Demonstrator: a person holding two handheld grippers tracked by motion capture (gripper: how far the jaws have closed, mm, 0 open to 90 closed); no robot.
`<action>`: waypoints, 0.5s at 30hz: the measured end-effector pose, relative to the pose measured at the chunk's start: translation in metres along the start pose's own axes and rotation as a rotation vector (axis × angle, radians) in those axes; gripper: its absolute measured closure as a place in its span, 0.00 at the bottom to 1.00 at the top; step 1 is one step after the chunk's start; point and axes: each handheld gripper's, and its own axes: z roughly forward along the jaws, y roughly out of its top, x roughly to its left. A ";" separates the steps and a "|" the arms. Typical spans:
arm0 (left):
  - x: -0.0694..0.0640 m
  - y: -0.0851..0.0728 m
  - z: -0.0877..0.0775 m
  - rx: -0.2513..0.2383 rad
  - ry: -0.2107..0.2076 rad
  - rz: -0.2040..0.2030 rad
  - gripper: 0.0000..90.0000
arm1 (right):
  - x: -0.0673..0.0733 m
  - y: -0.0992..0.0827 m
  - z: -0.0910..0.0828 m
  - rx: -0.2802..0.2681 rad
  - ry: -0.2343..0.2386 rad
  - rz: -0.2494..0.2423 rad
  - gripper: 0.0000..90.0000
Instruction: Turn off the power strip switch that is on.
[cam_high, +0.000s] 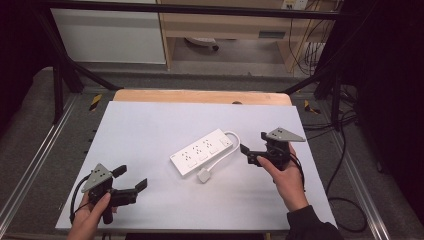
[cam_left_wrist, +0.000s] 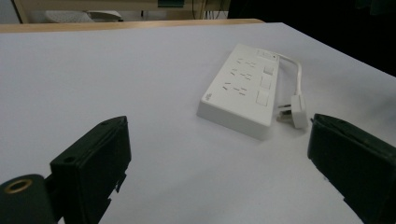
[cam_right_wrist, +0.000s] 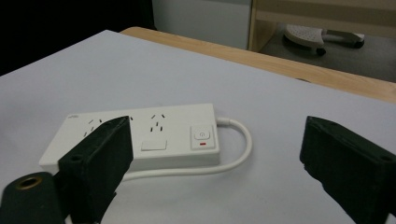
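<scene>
Table (cam_high: 150, 130): white top sheet over a wooden board, whose bare wood edge shows along the far side. Lying flat on it, right of centre: white power strip (cam_high: 202, 151), set diagonally, socket face up. Its white cable (cam_high: 231, 146) loops from the far end back alongside to a white plug (cam_high: 203, 175), resting on the sheet just beside the strip's near edge.

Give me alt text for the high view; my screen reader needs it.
A white rectangular plastic power strip lies mid-table on a white tabletop, its short white cable looping to a white plug beside it. The left hand-held gripper waits open at the near left; the right hand-held gripper is open beside the strip's cable end.
</scene>
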 end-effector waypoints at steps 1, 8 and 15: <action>0.000 0.000 0.000 -0.001 0.000 0.000 0.07 | 0.000 0.001 0.001 -0.002 -0.002 -0.003 0.15; 0.000 0.000 0.000 0.004 -0.001 0.002 0.07 | 0.001 0.007 0.006 -0.028 -0.015 -0.002 0.30; 0.001 0.000 0.000 -0.003 -0.010 -0.011 0.07 | 0.002 0.012 0.009 -0.060 0.004 -0.018 0.51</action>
